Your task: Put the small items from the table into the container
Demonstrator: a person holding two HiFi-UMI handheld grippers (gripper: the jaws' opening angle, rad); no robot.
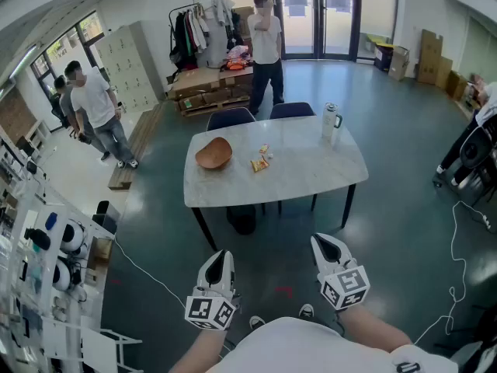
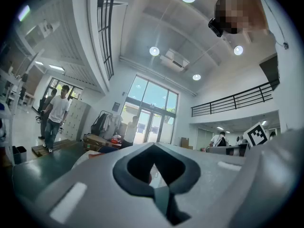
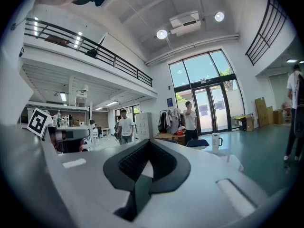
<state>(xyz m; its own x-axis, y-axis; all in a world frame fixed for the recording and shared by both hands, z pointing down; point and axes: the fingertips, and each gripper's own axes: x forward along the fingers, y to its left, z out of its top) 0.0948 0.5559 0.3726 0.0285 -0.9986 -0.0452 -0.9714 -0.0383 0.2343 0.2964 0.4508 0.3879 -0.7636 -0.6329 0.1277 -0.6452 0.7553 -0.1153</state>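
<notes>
head view is showing the white, round-cornered stone-look desk [image 1: 311,179] standing well ahead of the person, with the small yellow-and-orange wrapped items [image 1: 259,162] lying near its middle. the shallow brown wooden bowl [image 1: 213,153], which i am taking to be the container, is sitting just beside them on their left, and from where i am standing nothing is showing inside it. a white lidded mug with a handle [image 1: 331,120] is standing near the far right corner. the left claw [image 1: 220,256] and the right claw [image 1: 325,244] are hanging low by the person's body, well apart from the desk. left gripper view is showing its jaws pressed together with nothing caught between them. right gripper view is showing the same, jaws meeting and gripping nothing. the task is looking not yet begun: every small item is lying on the desk, none is sitting in the bowl, and the approach, each pick and each drop are all remaining.
</notes>
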